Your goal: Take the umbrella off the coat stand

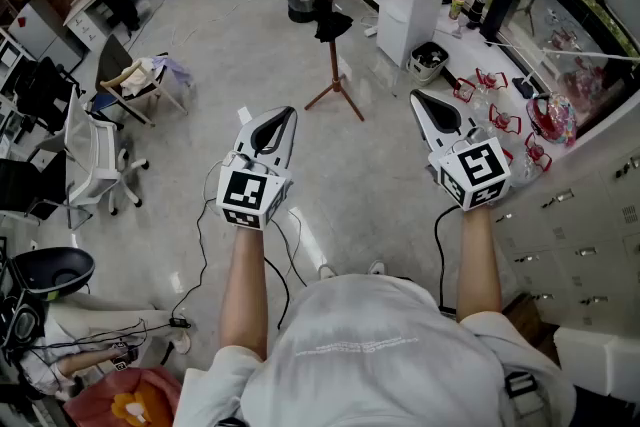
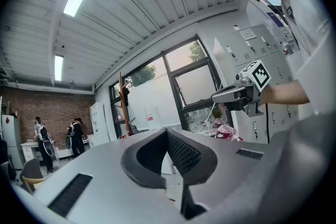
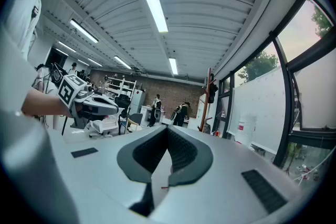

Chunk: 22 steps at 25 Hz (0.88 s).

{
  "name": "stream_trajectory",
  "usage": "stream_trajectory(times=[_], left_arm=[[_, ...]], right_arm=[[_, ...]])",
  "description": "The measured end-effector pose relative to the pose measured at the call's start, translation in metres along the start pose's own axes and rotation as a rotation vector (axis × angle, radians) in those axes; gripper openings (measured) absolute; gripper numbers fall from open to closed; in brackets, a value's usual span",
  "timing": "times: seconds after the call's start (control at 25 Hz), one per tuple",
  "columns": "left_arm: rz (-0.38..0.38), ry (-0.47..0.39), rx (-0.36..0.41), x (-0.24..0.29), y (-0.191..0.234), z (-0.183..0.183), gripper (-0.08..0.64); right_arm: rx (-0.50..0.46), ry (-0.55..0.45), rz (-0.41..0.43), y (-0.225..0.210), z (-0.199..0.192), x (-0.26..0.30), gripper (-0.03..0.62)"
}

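Straight ahead, well apart, the umbrella (image 1: 331, 5) is hanging upright along the coat stand (image 1: 334, 60). The left gripper (image 1: 288, 115) and right gripper (image 1: 416, 97) are flanking it, jaws together and empty (the left seems nearer).

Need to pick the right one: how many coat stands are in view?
1. The coat stand is on the floor straight ahead, left of the white unit, a dark bundle hanging on it. More may be hidden beyond the frames.
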<state>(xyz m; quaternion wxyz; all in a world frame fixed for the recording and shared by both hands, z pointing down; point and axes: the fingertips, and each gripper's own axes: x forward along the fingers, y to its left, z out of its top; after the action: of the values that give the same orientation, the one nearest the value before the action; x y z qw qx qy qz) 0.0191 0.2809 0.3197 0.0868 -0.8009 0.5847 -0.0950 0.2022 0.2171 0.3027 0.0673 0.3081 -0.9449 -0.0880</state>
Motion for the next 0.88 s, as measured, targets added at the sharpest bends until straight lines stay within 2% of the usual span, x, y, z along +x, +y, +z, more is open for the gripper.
stream_trajectory(times=[0.24,0.64,0.84,0.88], left_arm=[[0.026,0.023,-0.074,-0.002,0.01,-0.01,0.012],[0.009,0.052,-0.063,0.002,0.003,-0.019,0.012],[0.031,0.038,-0.08,0.004,0.004,-0.018,0.019],[0.031,0.032,-0.085,0.006,0.004,-0.017,0.038]], right_arm=[[0.074,-0.052,0.018,-0.004,0.004,-0.003,0.015],[0.074,-0.022,0.027,-0.009,-0.008,0.003,0.017],[0.045,0.015,0.032,-0.012,-0.018,0.006,0.017],[0.054,0.02,0.043,-0.012,-0.018,0.007,0.075]])
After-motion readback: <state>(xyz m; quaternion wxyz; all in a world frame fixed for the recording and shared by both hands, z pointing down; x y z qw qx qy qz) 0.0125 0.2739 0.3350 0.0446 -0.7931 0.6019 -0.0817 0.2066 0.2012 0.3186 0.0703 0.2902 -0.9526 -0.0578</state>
